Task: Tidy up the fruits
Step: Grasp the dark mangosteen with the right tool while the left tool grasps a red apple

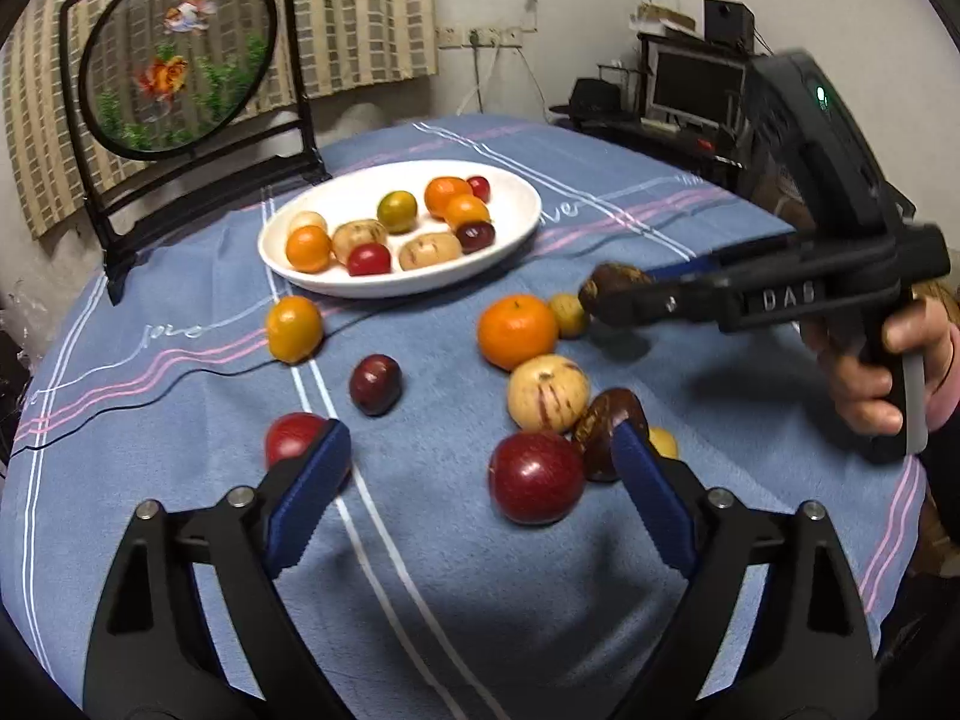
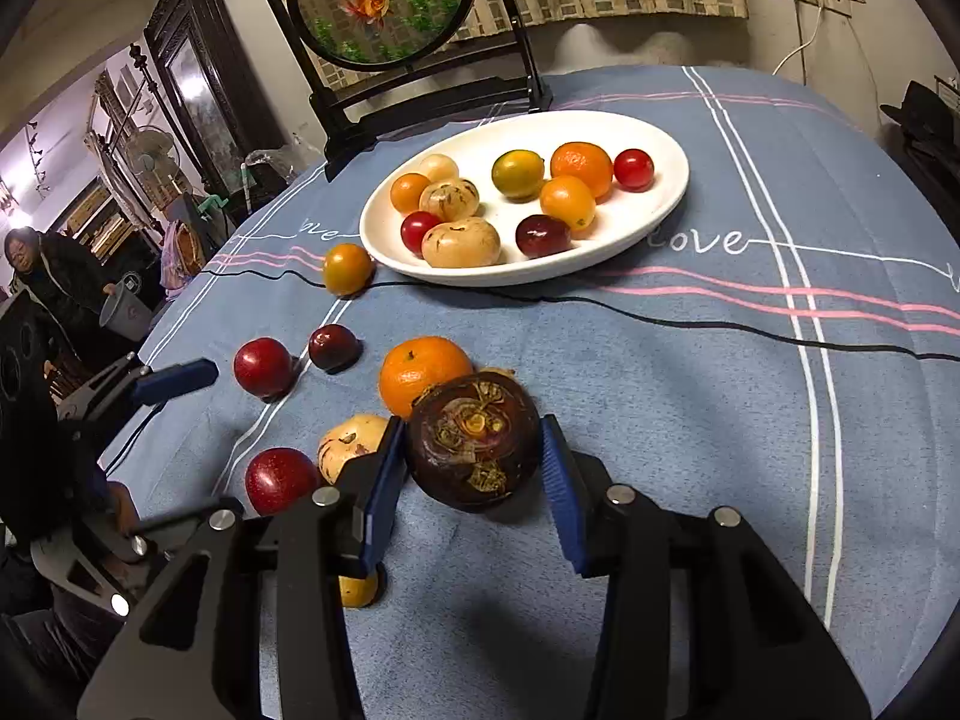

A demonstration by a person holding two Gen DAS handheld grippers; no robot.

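A white oval plate [image 1: 516,228] [image 2: 660,204] holds several small fruits. More fruits lie loose on the blue cloth: a tangerine [image 1: 517,331] [image 2: 423,373], a pale melon-like fruit [image 1: 547,393], a red apple [image 1: 536,476], a dark plum [image 1: 375,384], a brown water chestnut [image 1: 600,429]. My left gripper [image 1: 480,480] is open and empty, low over the cloth beside the red apple. My right gripper [image 2: 471,468] is shut on a dark brown water chestnut [image 2: 474,441] [image 1: 606,291], held just above the cloth near the tangerine.
A framed round goldfish screen [image 1: 174,54] [image 2: 384,0] stands behind the plate. A black cable [image 2: 720,324] runs across the cloth in front of the plate. A small orange fruit [image 1: 294,328] lies by the plate's front rim. A person [image 2: 48,276] stands far left.
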